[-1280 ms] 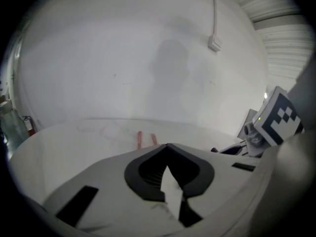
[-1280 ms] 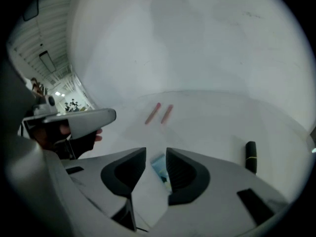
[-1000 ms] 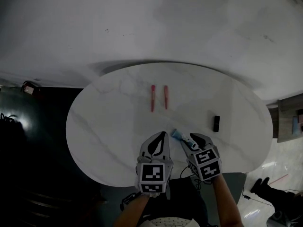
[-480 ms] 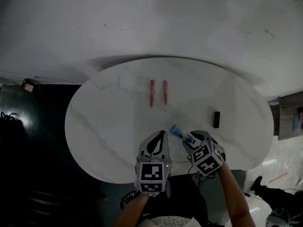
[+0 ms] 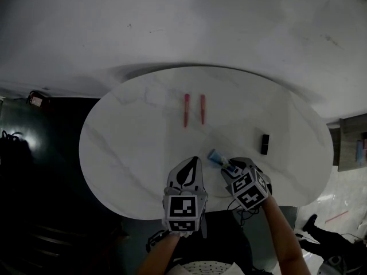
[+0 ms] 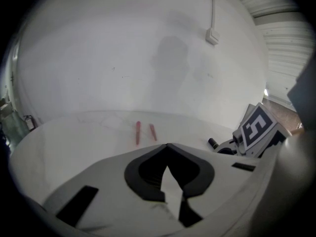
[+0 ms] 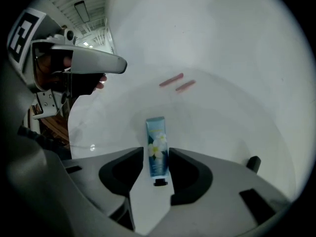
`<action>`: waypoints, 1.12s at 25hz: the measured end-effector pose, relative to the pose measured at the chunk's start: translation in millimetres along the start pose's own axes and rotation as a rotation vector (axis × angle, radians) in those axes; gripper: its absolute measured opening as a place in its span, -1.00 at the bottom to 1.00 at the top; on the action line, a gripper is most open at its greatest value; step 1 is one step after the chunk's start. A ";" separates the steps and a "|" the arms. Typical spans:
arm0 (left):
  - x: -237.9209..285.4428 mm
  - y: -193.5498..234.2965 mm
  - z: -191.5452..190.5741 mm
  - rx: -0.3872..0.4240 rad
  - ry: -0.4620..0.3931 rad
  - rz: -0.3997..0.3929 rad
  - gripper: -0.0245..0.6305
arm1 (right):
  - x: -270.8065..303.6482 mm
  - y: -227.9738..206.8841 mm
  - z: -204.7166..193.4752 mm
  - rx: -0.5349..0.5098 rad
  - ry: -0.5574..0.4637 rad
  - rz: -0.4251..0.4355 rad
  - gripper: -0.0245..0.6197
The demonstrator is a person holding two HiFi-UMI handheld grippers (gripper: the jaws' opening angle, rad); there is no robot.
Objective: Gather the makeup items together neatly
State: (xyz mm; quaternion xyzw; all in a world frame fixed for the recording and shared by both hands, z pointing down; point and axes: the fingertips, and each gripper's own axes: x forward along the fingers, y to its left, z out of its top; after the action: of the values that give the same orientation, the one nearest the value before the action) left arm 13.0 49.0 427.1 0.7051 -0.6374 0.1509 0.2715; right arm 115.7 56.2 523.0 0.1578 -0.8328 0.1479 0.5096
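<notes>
– Between the jaws of the right gripper [image 7: 156, 152] lies the tube [image 7: 157, 132], flat on the tabletop [image 5: 132, 153], cap end deepest in the gap and crimped end pointing away from the gripper. How do the jaws stand?

– Wide apart, one on each side of the tube and very near its flanks. They have just been closing, but I judge the pads are not squeezing it yet. The left gripper [image 6: 168, 146], just beside the right one, has its tips together on nothing

– How will the tube handle?

– Light, I'd guess, with soft plastic walls that give under pressure and a glossy skin that could slip. The firmest hold is probably low on the body, close to the stiff cap, across its narrow width, and not on the thin crimp

– Anything readable on it?

– A blue body with a white flower printed on it and a black cap. If there is lettering, it is too small to read, and no brand shows

– And the rest of the makeup?

– Two slim red sticks [image 5: 194, 109] lie side by side well ahead of the right gripper. A small black case [image 5: 265, 144] sits well off to its right
</notes>
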 end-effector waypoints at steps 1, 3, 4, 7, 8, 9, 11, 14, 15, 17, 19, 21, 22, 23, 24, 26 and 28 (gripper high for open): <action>0.3 0.1 -0.5 0.000 0.001 0.000 -0.80 | 1.2 -0.9 0.3 0.010 -0.002 -0.003 -0.36; 0.6 -0.2 -1.3 0.000 0.003 0.000 -0.80 | 3.1 -2.5 -0.1 0.022 0.000 -0.010 -0.41; 0.7 -0.7 -1.7 0.000 0.004 0.000 -0.80 | 3.7 -2.8 -0.7 0.023 0.003 -0.012 -0.43; 1.7 -1.2 -1.3 -0.001 0.004 -0.002 -0.80 | 5.3 -2.7 -1.8 0.020 0.011 -0.014 -0.44; 2.3 -1.0 -1.1 -0.002 0.004 -0.002 -0.80 | 5.7 -2.9 -1.8 0.016 0.012 -0.017 -0.44; 2.8 -0.5 -1.0 -0.003 0.003 -0.001 -0.80 | 6.0 -3.1 -1.9 0.010 0.013 -0.022 -0.44; 3.4 0.9 -1.3 -0.004 0.004 0.002 -0.80 | 6.8 -2.8 -2.1 -0.004 0.015 -0.030 -0.45; 4.1 2.8 -1.8 -0.006 0.006 0.006 -0.80 | 7.3 -1.9 -2.7 -0.019 0.018 -0.033 -0.45; 4.3 3.2 -1.5 -0.007 0.006 0.007 -0.80 | 7.4 -1.8 -2.8 -0.023 0.020 -0.034 -0.45; 5.2 3.2 -1.2 -0.008 0.005 0.008 -0.80 | 7.7 -1.9 -3.3 -0.029 0.023 -0.036 -0.45; 6.3 3.4 -1.5 -0.010 0.005 0.010 -0.80 | 8.1 -2.2 -3.3 -0.035 0.028 -0.040 -0.45; 7.1 3.6 -2.1 -0.012 0.006 0.012 -0.80 | 8.4 -2.3 -3.0 -0.035 0.031 -0.042 -0.45; 7.4 3.4 -2.4 -0.012 0.007 0.011 -0.80 | 8.3 -2.3 -2.8 -0.031 0.031 -0.043 -0.46; 7.6 3.1 -2.5 -0.013 0.008 0.011 -0.80 | 8.1 -2.5 -2.6 -0.024 0.027 -0.044 -0.46; 7.7 2.9 -2.6 -0.014 0.009 0.011 -0.80 | 7.8 -2.8 -2.3 -0.013 0.022 -0.046 -0.46; 7.8 3.0 -2.5 -0.014 0.011 0.012 -0.80 | 7.0 -3.8 -1.5 0.015 0.008 -0.053 -0.47; 8.3 3.5 -2.1 -0.014 0.013 0.014 -0.80 | 6.6 -5.1 -1.3 0.045 -0.004 -0.062 -0.47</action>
State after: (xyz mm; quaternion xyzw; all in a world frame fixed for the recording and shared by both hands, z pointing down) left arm 11.1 43.4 434.1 0.6978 -0.6415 0.1529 0.2797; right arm 116.0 51.3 529.8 0.1952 -0.8249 0.1505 0.5087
